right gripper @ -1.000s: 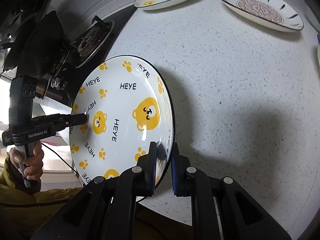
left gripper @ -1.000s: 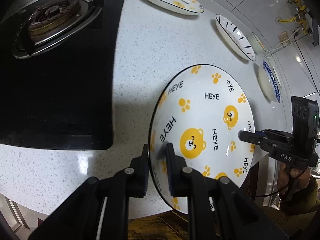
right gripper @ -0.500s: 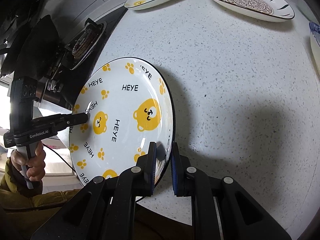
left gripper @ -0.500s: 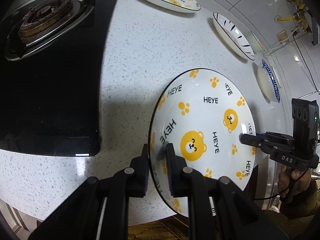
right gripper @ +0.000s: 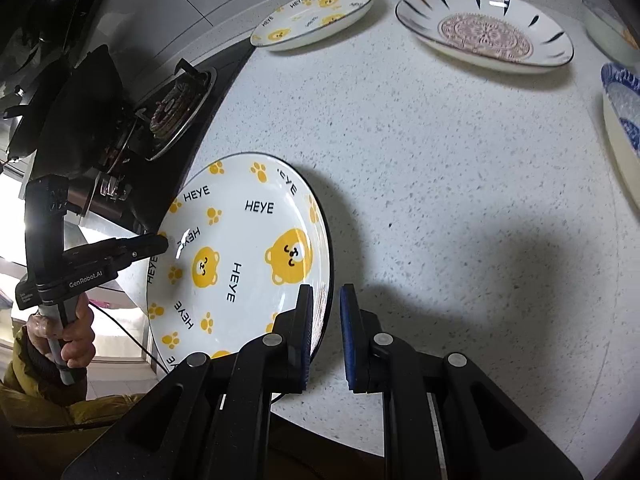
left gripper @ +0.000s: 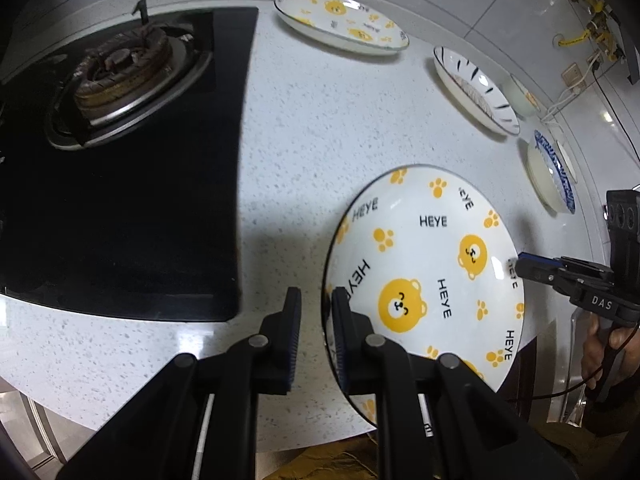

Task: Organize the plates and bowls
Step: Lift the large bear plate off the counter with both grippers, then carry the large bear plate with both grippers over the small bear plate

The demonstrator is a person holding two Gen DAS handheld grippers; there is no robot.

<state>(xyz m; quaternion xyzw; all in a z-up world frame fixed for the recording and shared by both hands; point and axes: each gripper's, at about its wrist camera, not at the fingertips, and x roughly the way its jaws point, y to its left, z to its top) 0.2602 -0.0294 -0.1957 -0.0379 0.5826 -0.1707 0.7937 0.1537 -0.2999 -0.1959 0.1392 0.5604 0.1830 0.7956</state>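
- The step in hand is judged to be the carrying of one plate, held by both tools, toward a place among the other dishes.
- The left tool [left gripper: 316, 300] is closed to a narrow gap. The near rim of the bear plate [left gripper: 424, 280] is caught in it, one finger over the printed face and the other beneath.
- The right tool [right gripper: 326, 300] is likewise nearly closed, on the opposite rim of the same bear plate [right gripper: 248, 248]. A sliver of desk shows between the rim and its outer finger, so the firmness of that grip cannot be told.
- The plate is spread between the two tools, just ahead of each set of fingers, and tilted. Part of it hangs past the near edge of the speckled white desk [left gripper: 320, 140]. Whether its underside touches the desk cannot be told.
- Far ahead of the left tool, by the wall, a matching bear plate [left gripper: 340, 20] is seen. A striped plate [left gripper: 476, 88] and a blue-rimmed bowl [left gripper: 552, 176] lie ahead and to its right. A black hob [left gripper: 120, 200] lies to its left.
- The next move is judged to call for both tools to be advanced together and kept level, so that the plate is not twisted or dropped. The matching plate would be a likely stacking spot, and release is best left until the plate is supported.
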